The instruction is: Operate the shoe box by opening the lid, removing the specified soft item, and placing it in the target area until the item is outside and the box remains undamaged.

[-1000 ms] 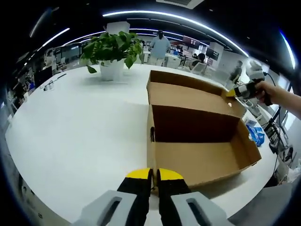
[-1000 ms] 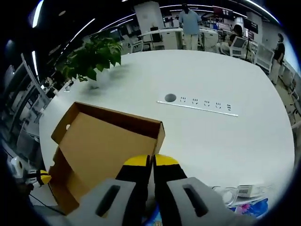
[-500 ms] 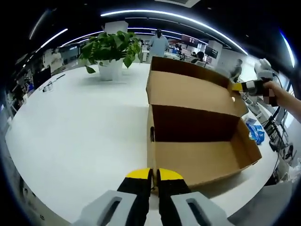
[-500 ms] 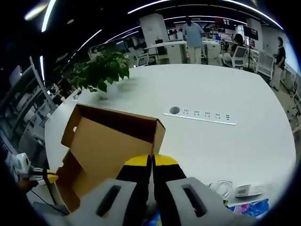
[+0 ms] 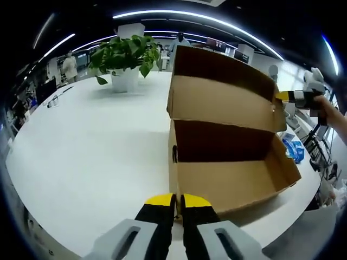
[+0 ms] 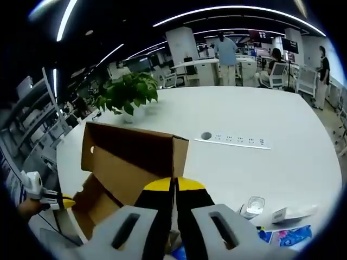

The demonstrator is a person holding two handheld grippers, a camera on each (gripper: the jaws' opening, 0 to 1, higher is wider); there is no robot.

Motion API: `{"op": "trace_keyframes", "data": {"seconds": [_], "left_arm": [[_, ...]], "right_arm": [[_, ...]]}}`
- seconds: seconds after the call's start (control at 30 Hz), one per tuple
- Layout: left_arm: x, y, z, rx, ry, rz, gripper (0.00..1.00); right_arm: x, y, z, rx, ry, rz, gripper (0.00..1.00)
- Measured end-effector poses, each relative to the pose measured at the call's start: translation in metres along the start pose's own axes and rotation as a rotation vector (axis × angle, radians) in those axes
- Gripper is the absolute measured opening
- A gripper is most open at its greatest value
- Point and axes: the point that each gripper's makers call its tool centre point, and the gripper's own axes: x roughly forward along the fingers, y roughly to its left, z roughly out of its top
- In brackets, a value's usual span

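A brown cardboard shoe box (image 5: 233,181) lies open on the white table (image 5: 87,146), and its inside shows bare cardboard. My left gripper (image 5: 176,201) is shut on the box's near corner wall. The hinged lid (image 5: 219,100) stands tilted up behind the box. At the lid's right corner my right gripper (image 5: 283,96) is shut on its edge. In the right gripper view the lid (image 6: 127,154) rises in front of the right gripper (image 6: 174,187), whose jaws are closed on the lid's rim. The left gripper (image 6: 60,201) shows at the box's far end.
A potted green plant (image 5: 124,57) stands at the back of the table. A blue packet (image 6: 287,236), a small white device (image 6: 293,214) and a round clear item (image 6: 252,206) lie near the table edge. A power-socket strip (image 6: 236,141) is set in the tabletop. People stand far off.
The lid has swung up from lying back flat to a steeper, raised angle, with my right gripper rising along with it. The left gripper and the box body have stayed put.
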Motion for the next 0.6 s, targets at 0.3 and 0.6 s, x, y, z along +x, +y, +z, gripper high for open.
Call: {"op": "trace_keyframes", "data": {"seconds": [0.3, 0.6], "left_arm": [[0.0, 0.0, 0.0, 0.002, 0.006, -0.004, 0.04], [0.001, 0.001, 0.001, 0.003, 0.001, -0.005, 0.04]], "right_arm": [[-0.014, 0.009, -0.003, -0.009, -0.031, 0.011, 0.0], [-0.031, 0.021, -0.009, -0.046, -0.065, 0.005, 0.0]]}}
